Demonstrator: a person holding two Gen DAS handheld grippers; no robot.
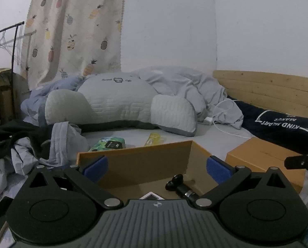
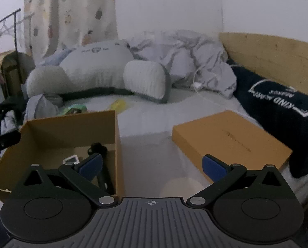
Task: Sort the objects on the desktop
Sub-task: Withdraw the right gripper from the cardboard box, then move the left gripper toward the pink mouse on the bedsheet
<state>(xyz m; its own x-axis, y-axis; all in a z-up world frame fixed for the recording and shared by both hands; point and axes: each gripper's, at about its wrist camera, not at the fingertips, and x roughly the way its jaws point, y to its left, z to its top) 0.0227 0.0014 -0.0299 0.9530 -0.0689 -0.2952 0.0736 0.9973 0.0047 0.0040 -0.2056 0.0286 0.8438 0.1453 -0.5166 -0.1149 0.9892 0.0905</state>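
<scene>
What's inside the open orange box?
In the open orange box: a black tool with a knobbed end and a small white-edged card. The tongs hide the near part of the floor in both views.

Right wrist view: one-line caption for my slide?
Open right gripper hovers over the bed between an open box and its lid.

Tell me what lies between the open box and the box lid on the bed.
Only bare grey bedsheet separates the open box from the lid; the right wrist view shows it best.

Open box (image 2: pixel 71 130) left of lid (image 2: pixel 232 138).
</scene>
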